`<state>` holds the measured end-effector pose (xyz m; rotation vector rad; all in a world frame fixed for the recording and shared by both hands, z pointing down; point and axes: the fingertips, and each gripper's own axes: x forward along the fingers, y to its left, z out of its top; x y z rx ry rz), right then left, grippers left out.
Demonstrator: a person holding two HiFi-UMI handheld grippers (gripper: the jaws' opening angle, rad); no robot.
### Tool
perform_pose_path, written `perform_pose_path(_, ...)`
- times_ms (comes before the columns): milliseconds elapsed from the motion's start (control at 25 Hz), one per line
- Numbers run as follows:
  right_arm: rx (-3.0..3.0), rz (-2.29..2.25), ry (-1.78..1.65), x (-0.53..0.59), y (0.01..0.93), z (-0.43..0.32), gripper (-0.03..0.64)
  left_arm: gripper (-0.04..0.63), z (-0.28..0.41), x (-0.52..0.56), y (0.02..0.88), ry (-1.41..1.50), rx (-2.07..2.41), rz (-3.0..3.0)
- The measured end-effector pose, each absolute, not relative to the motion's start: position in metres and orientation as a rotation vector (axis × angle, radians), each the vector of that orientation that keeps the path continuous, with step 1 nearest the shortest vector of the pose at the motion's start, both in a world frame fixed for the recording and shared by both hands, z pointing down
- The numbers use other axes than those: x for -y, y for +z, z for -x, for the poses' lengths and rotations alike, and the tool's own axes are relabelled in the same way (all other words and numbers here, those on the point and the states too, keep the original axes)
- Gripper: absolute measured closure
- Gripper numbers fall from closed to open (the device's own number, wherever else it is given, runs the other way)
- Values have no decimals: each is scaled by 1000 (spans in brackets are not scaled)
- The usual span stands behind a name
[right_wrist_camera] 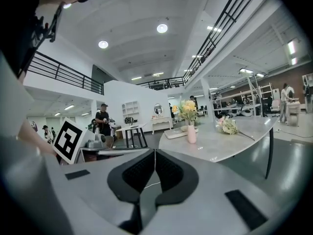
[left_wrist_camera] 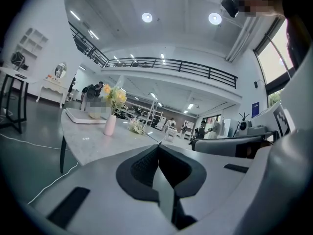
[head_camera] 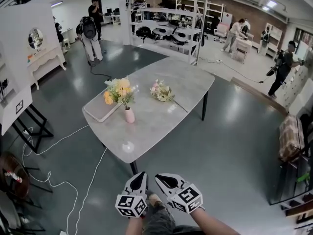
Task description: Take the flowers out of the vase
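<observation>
- Standing upright on the grey marble-pattern table with rounded corners [head_camera: 164, 124], the small pink vase [head_camera: 129, 115] is near the table's left side.
- The bunch of yellow and white flowers [head_camera: 120, 90] sits in the vase, its blooms spreading above the rim.
- A flat pale rectangular tray [head_camera: 98, 112] lies just beside the vase on its left; I cannot tell if they touch.
- A loose bunch of pale pink and white blooms [head_camera: 162, 92] lies flat on the tabletop to the right of the vase, apart from it.
- The left gripper [head_camera: 142, 175], grey with a marker cube, is at the bottom of the head view, over the floor and well apart from the table. Its jaws are pressed together with nothing between them.
- The right gripper [head_camera: 159, 177] is just beside it, its jaws likewise closed and empty.
- The 2 grippers both point toward the table.
</observation>
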<state>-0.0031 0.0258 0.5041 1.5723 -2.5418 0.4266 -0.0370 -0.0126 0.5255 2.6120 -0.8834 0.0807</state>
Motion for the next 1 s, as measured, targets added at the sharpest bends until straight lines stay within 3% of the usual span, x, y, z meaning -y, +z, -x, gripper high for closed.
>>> perform_pose_path(1000,2568,-1451,497,173,525,-13,595,581,8,200,544,104,910,-2571)
